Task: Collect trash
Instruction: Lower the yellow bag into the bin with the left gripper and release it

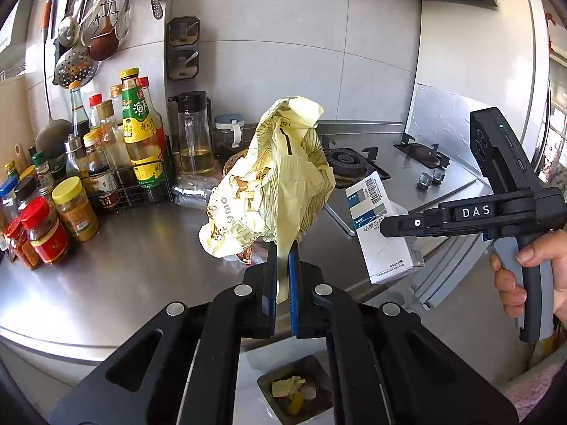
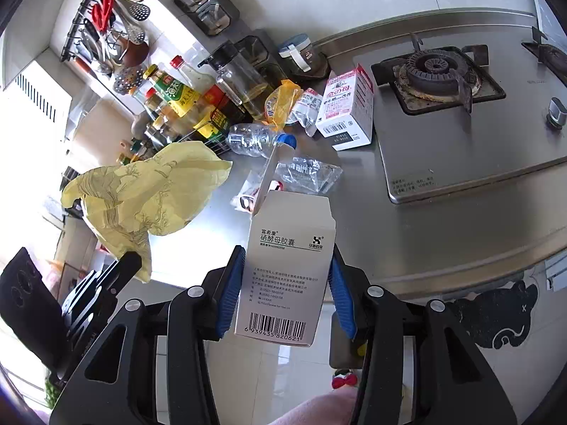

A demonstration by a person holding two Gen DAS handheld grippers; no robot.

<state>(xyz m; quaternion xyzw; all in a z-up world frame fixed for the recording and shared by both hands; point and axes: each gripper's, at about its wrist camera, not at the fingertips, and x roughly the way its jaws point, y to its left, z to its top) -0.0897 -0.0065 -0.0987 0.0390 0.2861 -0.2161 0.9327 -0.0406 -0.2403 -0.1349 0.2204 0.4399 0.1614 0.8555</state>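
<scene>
L gripper point(image 1: 282, 283) is pinching a strip of the yellow plastic bag point(image 1: 280, 173), blue pads squeezed tight on it; the bag is hanging crumpled in the air above the steel counter point(image 1: 124, 265), clear of the surface; R gripper point(image 2: 287, 294) is clamping the white medicine box point(image 2: 287, 269) across its sides, pads pressing both edges, top flap standing open, barcode end nearest the camera; in the L view that box is showing at right, held out past the counter edge, w/ a hand point(image 1: 531, 272) wrapping the R gripper's handle; a bin point(image 1: 294, 389) is sitting on the floor below the L gripper, yellowish scraps lying inside; more trash is lying on the counter near the stove point(image 2: 436, 74): a crushed clear bottle point(image 2: 258, 140) w/ blue cap, a pink-and-white carton point(image 2: 349, 113), an orange wrapper point(image 2: 280, 104), clear crinkled film point(image 2: 308, 173); sauce bottles point(image 1: 141, 127) are crowding the back left corner, utensils point(image 1: 85, 28) hanging on the wall above.
</scene>
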